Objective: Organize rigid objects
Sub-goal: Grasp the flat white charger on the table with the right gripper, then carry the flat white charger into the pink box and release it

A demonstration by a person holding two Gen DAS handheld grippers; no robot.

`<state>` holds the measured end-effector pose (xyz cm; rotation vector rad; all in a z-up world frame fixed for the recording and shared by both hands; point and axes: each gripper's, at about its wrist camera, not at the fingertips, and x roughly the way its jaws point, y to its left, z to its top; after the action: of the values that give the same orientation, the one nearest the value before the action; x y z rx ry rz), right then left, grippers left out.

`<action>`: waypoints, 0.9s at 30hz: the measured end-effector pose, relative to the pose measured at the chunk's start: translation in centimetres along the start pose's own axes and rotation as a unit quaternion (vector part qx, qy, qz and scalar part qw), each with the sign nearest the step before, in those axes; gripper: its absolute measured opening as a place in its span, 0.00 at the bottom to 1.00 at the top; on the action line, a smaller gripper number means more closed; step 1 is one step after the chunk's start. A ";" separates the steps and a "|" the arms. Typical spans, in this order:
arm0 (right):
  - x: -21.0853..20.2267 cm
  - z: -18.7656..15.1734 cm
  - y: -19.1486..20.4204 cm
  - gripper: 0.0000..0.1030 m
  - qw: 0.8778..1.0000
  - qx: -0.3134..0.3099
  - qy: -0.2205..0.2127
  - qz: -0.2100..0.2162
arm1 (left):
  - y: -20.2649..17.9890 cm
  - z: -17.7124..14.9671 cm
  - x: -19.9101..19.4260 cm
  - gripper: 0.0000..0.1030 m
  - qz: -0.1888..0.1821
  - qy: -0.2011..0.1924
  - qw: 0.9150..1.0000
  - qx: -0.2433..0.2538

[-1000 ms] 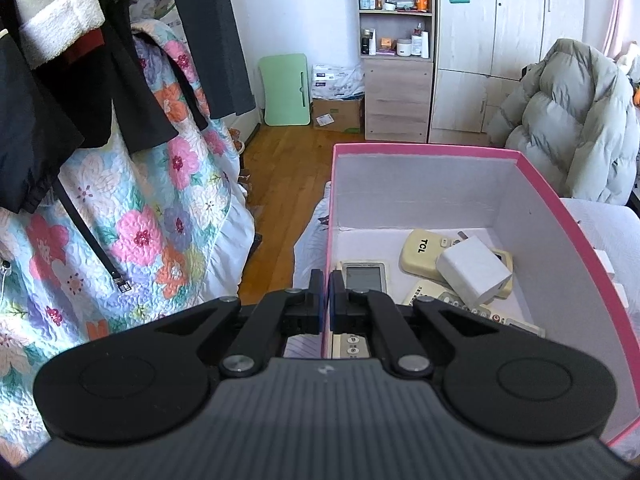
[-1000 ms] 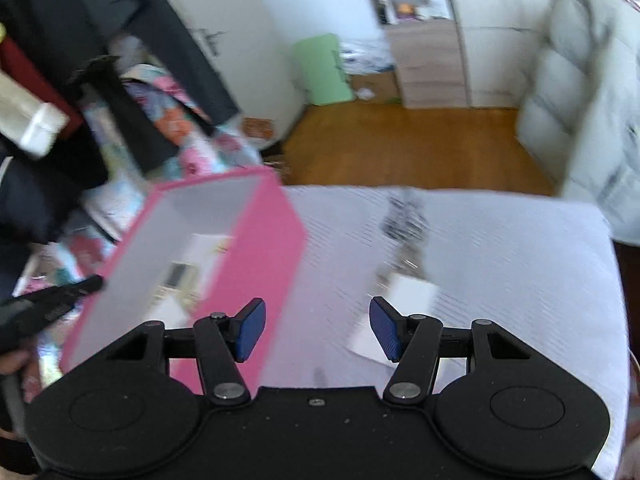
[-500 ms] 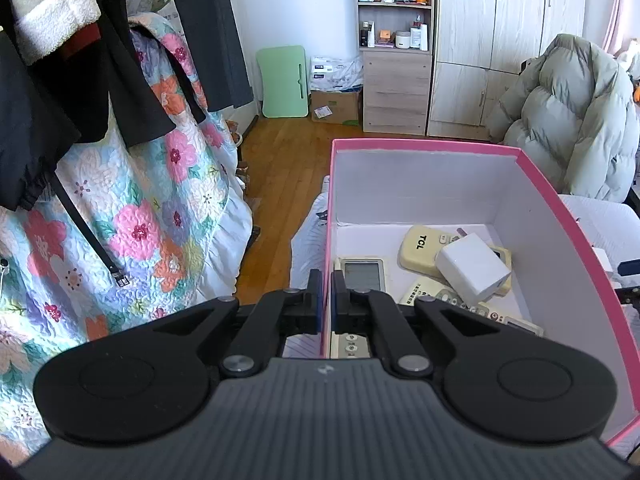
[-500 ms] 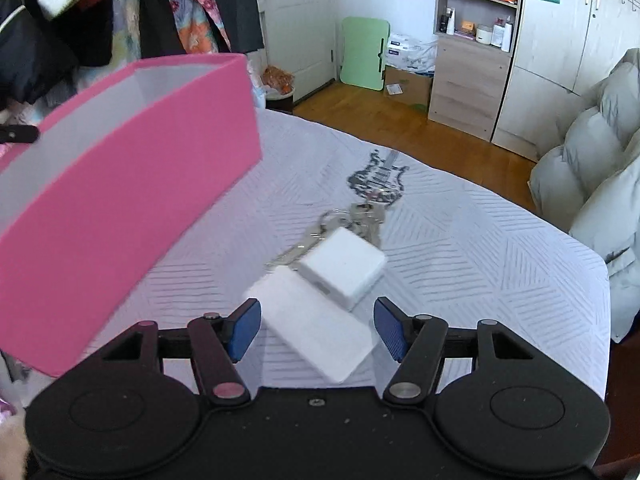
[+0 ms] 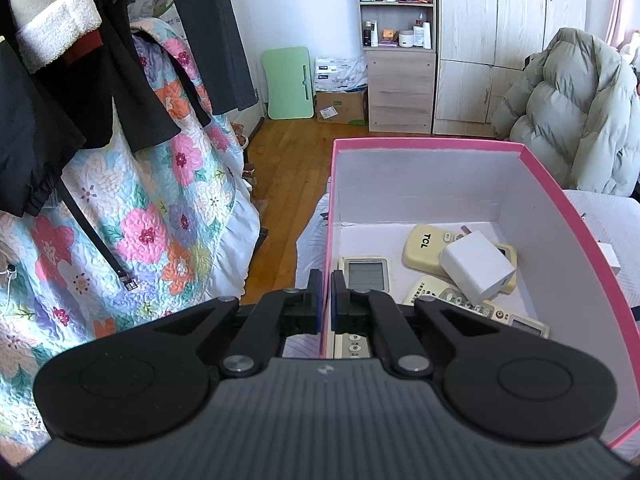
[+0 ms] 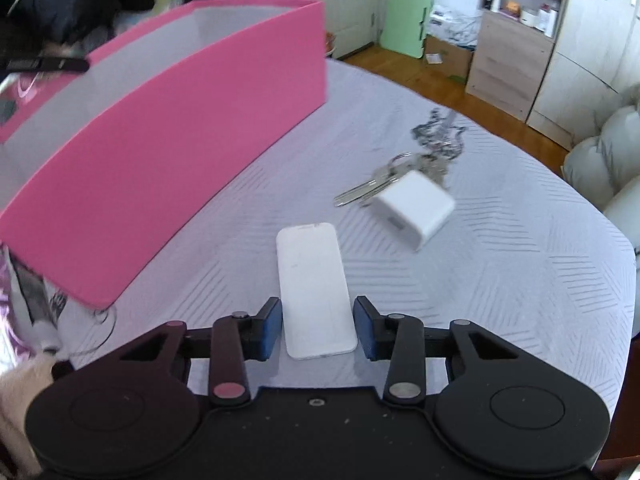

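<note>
Straddling white slab (image 6: 316,292) at frame bottom, R gripper (image 6: 318,330) jaws just closing, pads not yet touching; L gripper (image 5: 325,300) clenched on pink box (image 5: 424,145) wall, lower centre.

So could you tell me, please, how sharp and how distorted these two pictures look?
Left wrist view: sharp, evenly daylit, fisheye bending the pink box rim. Right wrist view: motion-blurred, worst on the white charger and keys; the flat white device looks sharper.

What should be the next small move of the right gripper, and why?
Probably close fully on the flat white slab. The right gripper has just been closing, the slab lies between its pads with small gaps, and the left gripper clamps the pink box wall.
</note>
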<state>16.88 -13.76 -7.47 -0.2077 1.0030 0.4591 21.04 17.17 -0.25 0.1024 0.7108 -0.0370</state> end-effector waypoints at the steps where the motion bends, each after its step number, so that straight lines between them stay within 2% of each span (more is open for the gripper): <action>1: 0.1 0.1 0.0 0.48 1.000 0.002 -0.003 0.000 | 0.0 0.0 0.0 0.02 -0.002 0.001 1.000 -0.001; 5: 0.8 0.8 -0.1 0.51 1.000 0.009 -0.020 -0.001 | 0.5 0.3 0.0 0.02 -0.010 0.003 1.000 -0.006; 6: 0.9 1.0 0.0 0.48 1.000 0.003 -0.022 0.000 | 0.5 0.3 0.0 0.02 -0.009 0.003 1.000 -0.004; 7: 0.9 1.3 0.2 0.42 1.000 0.000 -0.019 -0.002 | 0.4 0.3 0.0 0.02 -0.008 0.003 1.000 -0.002; 9: 1.0 1.7 0.8 0.42 0.999 0.003 -0.017 -0.031 | 0.3 0.3 0.1 0.02 -0.004 0.003 1.000 0.002; 11: 0.4 1.7 1.6 0.42 0.999 -0.008 -0.032 -0.042 | 0.3 0.2 0.1 0.03 -0.005 0.003 1.000 0.000; 18: -4.6 2.6 2.1 0.42 0.993 0.031 -0.107 -0.031 | 0.2 0.2 0.1 0.02 -0.005 0.003 1.000 0.004; 20: -6.5 3.3 2.3 0.42 0.990 0.037 -0.133 -0.012 | 0.2 0.2 0.1 0.03 -0.004 0.002 1.000 0.004; 23: -9.0 5.1 3.5 0.42 0.985 0.018 -0.166 0.039 | 0.0 0.2 0.0 0.02 -0.002 -0.001 1.000 0.007; 25: -9.8 6.6 4.8 0.42 0.981 -0.007 -0.175 0.083 | -0.1 0.2 0.0 0.03 0.002 -0.002 1.000 0.009; 27: -9.9 8.4 6.4 0.42 0.977 -0.043 -0.166 0.130 | -0.2 0.1 0.0 0.03 0.001 -0.002 1.000 0.008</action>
<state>15.79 -7.70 5.62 -0.0730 0.6843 0.7515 21.10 16.98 -0.13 0.1194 0.7057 -0.0404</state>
